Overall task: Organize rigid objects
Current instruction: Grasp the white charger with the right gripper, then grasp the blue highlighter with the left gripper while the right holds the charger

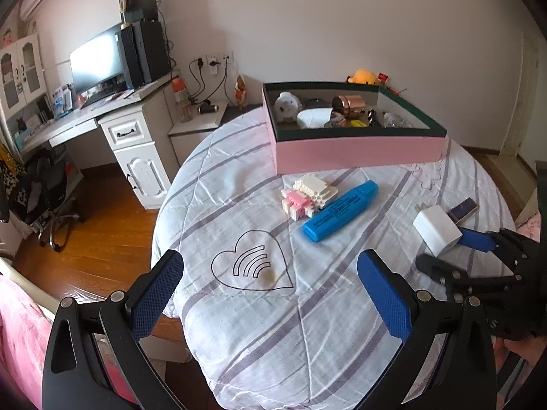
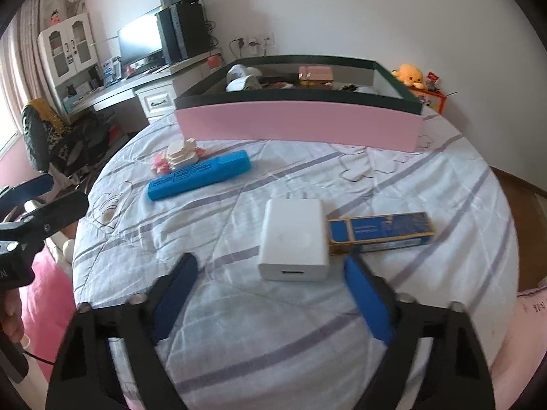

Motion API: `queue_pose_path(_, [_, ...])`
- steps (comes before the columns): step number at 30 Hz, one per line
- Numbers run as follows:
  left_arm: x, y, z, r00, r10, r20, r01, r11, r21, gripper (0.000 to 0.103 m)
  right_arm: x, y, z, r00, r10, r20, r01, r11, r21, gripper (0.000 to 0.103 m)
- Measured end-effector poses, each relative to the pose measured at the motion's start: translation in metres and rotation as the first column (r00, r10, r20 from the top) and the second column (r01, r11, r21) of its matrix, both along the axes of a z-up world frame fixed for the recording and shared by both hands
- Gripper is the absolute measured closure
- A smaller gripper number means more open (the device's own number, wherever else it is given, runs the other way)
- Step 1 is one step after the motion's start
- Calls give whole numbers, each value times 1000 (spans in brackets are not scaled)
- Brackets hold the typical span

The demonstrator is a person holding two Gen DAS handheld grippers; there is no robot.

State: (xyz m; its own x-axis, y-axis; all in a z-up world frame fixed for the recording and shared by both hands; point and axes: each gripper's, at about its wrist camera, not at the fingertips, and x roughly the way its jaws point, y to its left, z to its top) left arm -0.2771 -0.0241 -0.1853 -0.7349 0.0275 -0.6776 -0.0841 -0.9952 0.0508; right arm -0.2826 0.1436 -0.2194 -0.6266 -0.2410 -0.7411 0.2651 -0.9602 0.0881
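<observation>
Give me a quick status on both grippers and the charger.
Left gripper open, empty, over bare quilt. Right gripper open, jaws around white charger, not pressing it. Blue box touches the charger's right side.

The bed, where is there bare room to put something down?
Free: the quilt around the heart print, nearer than the blue highlighter; also the strip between pink box and white charger. Crowded: charger against the blue-gold case, and the block toy against the highlighter.
</observation>
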Motion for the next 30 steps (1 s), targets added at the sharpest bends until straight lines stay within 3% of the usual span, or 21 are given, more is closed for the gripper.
queue_pose_path(7, [-5,4,-9,999,-19,28,20,1000,-8,0,-17,-1,-6,1000,2,4,-2,1000,16,35])
queue_pose_path(8, [-6,6,-10,999,-24,31,25,1000,-6,0,-18,-1,-6,1000,4,2,-4,1000,18,42])
queue_pose_path(9, [-8,9,-11,999,-30,36,30,1000,-6,0,-17,1,-5,1000,-2,-8,3,999,37,61])
queue_pose_path(10, [-10,12,-13,999,-34,41,34,999,-8,0,-17,3,-5,1000,4,-10,-4,999,35,62])
queue_pose_path(25, [-48,55,-35,985,-121,123,116,992,44,0,-3,43,-10,998,17,-62,-18,1000,-18,62])
queue_pose_path(30, [-61,54,-41,976,-166,144,146,979,142,0,-3,51,-12,997,26,-79,-32,997,-76,62])
